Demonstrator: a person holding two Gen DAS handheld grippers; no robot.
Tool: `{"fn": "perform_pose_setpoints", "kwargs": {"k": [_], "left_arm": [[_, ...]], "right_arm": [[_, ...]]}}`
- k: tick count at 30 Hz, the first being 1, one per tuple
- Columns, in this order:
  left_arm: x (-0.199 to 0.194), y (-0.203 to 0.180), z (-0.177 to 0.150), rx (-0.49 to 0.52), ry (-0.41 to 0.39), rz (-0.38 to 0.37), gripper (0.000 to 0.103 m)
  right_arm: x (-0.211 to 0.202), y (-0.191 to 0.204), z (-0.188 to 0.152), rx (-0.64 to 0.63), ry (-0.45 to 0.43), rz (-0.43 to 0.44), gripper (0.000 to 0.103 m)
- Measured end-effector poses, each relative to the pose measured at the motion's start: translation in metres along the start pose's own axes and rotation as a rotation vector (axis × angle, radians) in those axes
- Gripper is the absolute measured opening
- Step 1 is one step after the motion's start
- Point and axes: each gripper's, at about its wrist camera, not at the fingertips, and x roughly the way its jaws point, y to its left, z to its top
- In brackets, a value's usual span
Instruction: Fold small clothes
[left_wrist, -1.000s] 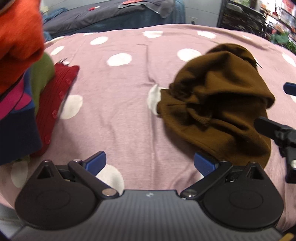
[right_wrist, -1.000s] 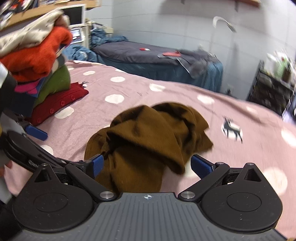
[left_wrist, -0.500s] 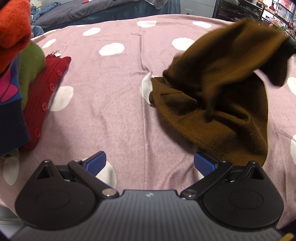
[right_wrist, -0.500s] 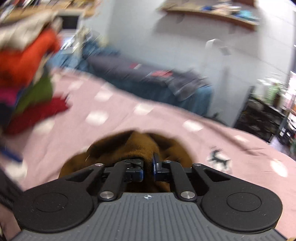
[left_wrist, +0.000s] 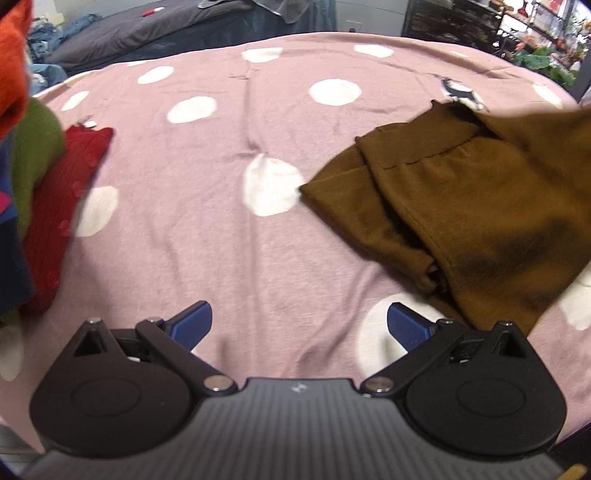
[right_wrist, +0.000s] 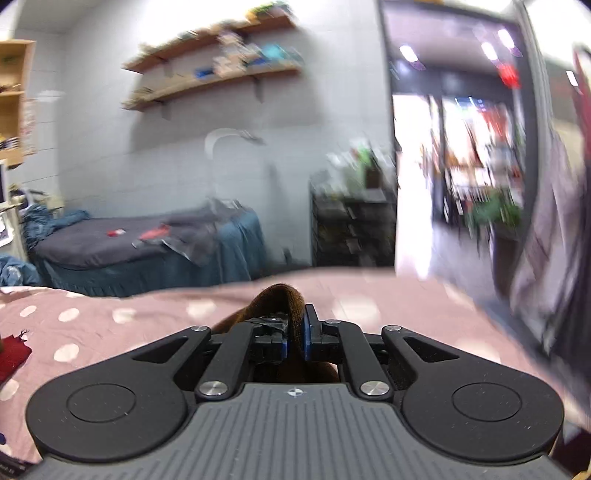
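Observation:
A brown garment (left_wrist: 461, 199) lies on the pink polka-dot bedspread (left_wrist: 207, 192) at the right of the left wrist view, partly spread, its right side lifted out of frame. My left gripper (left_wrist: 299, 323) is open and empty, low over the bedspread, left of the garment's near edge. My right gripper (right_wrist: 294, 338) is shut on a bunched fold of the brown garment (right_wrist: 280, 299) and holds it up above the bedspread (right_wrist: 110, 332). The rest of the garment is hidden below the gripper body in that view.
A stack of folded clothes, red (left_wrist: 62, 206), green (left_wrist: 33, 155) and orange (left_wrist: 11, 55), stands at the left edge of the bed. Beyond the bed are a dark grey bed (right_wrist: 129, 240), wall shelves (right_wrist: 210, 77) and black drawers (right_wrist: 351, 229).
My right gripper shut on the brown garment, lifted it and pulled it right, unrolling the heap into a flatter shape. My left gripper stayed open and shifted slightly.

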Motion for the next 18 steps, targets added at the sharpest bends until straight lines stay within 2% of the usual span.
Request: {"fn": "perform_pose_setpoints", "kwargs": {"k": [2, 5, 6, 7, 9, 12, 13, 14, 15, 16, 17, 18], "left_arm": [[0.003, -0.002, 0.003, -0.029, -0.006, -0.090, 0.103], [0.010, -0.005, 0.010, -0.123, -0.015, -0.321, 0.103], [0.015, -0.008, 0.014, -0.152, -0.014, -0.401, 0.103], [0.019, -0.013, 0.017, -0.167, -0.009, -0.451, 0.102], [0.029, -0.029, 0.025, -0.150, -0.014, -0.463, 0.099], [0.038, -0.050, 0.036, -0.075, -0.073, -0.395, 0.091], [0.043, -0.053, 0.039, -0.062, -0.084, -0.393, 0.080], [0.047, -0.056, 0.041, -0.057, -0.087, -0.402, 0.061], [0.050, -0.056, 0.044, -0.062, -0.079, -0.412, 0.050], [0.051, -0.054, 0.046, -0.069, -0.079, -0.417, 0.030], [0.050, -0.052, 0.046, -0.077, -0.087, -0.421, 0.023], [0.048, -0.048, 0.047, -0.084, -0.093, -0.449, 0.021]], "right_arm": [[0.000, 0.004, -0.021, -0.028, 0.046, 0.011, 0.013], [-0.003, 0.017, -0.041, -0.112, 0.071, -0.008, 0.013], [-0.003, 0.020, -0.045, -0.114, 0.074, -0.006, 0.013], [-0.007, 0.017, -0.041, -0.099, 0.074, 0.005, 0.013], [-0.006, 0.017, -0.038, -0.082, 0.077, 0.024, 0.013], [-0.016, 0.012, -0.032, -0.083, 0.068, 0.028, 0.014], [-0.018, 0.010, -0.032, -0.085, 0.069, 0.030, 0.014], [-0.019, 0.009, -0.033, -0.084, 0.070, 0.030, 0.015], [-0.020, 0.007, -0.035, -0.081, 0.071, 0.030, 0.015], [-0.020, 0.006, -0.037, -0.074, 0.075, 0.031, 0.015], [-0.019, 0.004, -0.039, -0.065, 0.080, 0.031, 0.016], [-0.018, 0.002, -0.040, -0.053, 0.085, 0.030, 0.016]]}}
